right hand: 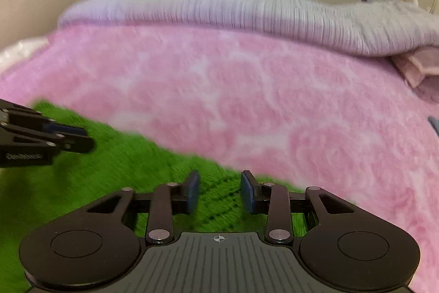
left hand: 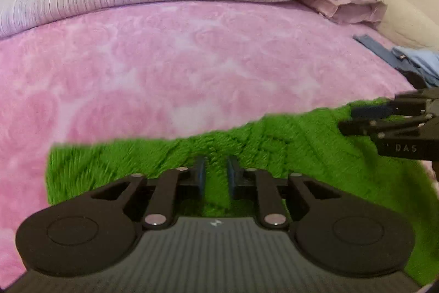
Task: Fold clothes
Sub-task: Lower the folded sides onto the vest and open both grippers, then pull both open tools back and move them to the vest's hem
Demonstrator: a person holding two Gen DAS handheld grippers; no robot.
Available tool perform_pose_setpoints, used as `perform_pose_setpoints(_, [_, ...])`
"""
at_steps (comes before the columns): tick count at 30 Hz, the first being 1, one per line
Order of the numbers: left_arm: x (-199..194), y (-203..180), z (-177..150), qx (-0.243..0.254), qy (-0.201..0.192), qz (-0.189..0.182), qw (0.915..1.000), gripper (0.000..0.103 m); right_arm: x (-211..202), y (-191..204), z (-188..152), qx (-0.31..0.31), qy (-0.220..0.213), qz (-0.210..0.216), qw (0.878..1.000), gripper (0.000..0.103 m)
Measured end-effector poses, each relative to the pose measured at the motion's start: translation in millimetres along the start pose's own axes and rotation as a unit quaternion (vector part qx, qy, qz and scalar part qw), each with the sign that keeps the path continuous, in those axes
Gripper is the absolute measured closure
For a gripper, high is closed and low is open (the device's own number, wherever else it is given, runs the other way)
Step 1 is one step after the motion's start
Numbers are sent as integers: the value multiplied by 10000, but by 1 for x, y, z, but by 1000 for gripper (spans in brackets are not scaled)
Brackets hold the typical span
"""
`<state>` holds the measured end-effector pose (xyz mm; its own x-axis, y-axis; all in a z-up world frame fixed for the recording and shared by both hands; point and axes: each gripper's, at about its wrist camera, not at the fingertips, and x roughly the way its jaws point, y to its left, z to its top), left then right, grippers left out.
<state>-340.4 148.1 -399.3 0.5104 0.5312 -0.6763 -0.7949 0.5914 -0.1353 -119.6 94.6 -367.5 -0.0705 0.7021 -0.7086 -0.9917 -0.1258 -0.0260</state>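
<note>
Your left gripper [left hand: 215,177] pinches a ridge of shaggy green garment [left hand: 288,139] between narrowed pads; your right gripper [right hand: 219,190], spread apart, holds nothing above its edge on the plush pink bed [right hand: 247,89].

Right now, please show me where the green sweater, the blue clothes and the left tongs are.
green sweater [left hand: 288,139]: left wrist view, fuzzy middle part.
blue clothes [left hand: 419,65]: left wrist view, light blue fold at right edge.
left tongs [left hand: 215,175]: left wrist view, gap between the tips.
</note>
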Motion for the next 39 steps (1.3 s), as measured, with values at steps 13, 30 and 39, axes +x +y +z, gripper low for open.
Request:
perform_pose_setpoints(13, [-44, 54, 14, -505, -375, 543, 9965, 95, -38, -66, -9, 1027, -522, -123, 9933, 68])
perform_pose_setpoints(30, [-129, 13, -33, -676, -468, 735, 9939, 97, -129, -55, -64, 1646, -832, -111, 9828, 68])
perform_pose_setpoints(39, [-171, -41, -90, -733, -127, 678, 9949, 94, -165, 11, -135, 1456, -159, -182, 9890, 68])
